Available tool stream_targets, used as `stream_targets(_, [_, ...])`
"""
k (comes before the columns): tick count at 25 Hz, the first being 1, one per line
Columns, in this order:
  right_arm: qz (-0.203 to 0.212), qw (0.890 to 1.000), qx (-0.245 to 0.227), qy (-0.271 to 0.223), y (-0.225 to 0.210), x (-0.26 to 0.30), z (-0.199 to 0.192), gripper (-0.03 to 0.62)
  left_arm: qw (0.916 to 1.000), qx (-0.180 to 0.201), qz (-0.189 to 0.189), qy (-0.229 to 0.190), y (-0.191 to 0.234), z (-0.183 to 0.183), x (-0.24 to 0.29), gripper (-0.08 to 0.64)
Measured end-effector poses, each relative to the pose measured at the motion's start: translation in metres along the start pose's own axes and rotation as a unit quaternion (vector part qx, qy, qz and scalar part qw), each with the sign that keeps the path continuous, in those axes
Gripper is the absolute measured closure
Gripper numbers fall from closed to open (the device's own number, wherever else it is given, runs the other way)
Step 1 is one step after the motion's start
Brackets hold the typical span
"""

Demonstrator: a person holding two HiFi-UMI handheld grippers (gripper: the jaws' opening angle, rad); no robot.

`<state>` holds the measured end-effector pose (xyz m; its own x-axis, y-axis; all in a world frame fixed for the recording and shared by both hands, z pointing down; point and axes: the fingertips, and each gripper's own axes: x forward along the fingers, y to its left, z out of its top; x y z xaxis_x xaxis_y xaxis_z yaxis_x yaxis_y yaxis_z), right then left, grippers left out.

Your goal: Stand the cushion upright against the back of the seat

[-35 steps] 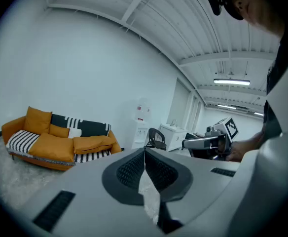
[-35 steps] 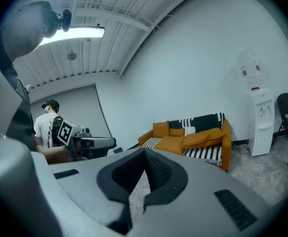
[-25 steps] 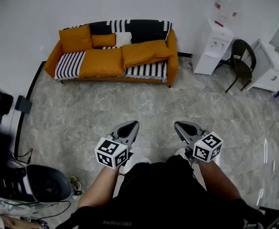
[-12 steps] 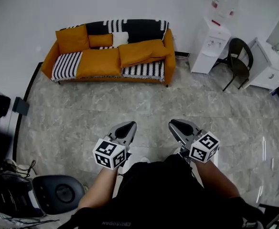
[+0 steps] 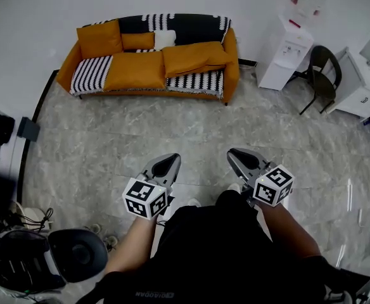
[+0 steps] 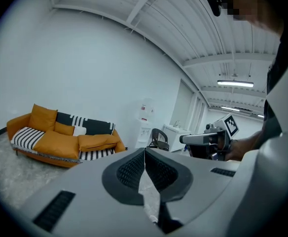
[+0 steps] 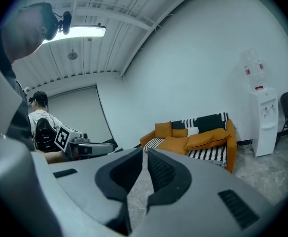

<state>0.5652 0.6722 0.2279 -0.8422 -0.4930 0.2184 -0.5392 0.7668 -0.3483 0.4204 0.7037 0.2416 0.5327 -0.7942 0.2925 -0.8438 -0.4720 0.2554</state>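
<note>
Left gripper: jaws pressed together, empty.
Right gripper: jaws pressed together, empty.
Cushion: flat on the sofa, far off, hiding part of the seat.

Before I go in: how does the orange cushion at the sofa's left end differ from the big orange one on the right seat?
Pose: the left cushion stands upright against the back of the sofa, while the right cushion lies flat on the seat. Size: the right cushion looks longer and wider than the left cushion. Place: the left cushion sits in the back corner, the right cushion further forward. Both are plain orange.
</note>
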Motion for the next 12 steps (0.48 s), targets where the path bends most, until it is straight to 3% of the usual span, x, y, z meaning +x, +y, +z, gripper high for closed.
stream_targets(12, [0.015, 1.0, 0.014, 0.023, -0.014, 0.02, 0.0, 0.552, 0.9998, -0.015, 0.011, 0.008, 0.017, 0.002, 0.011, 0.543])
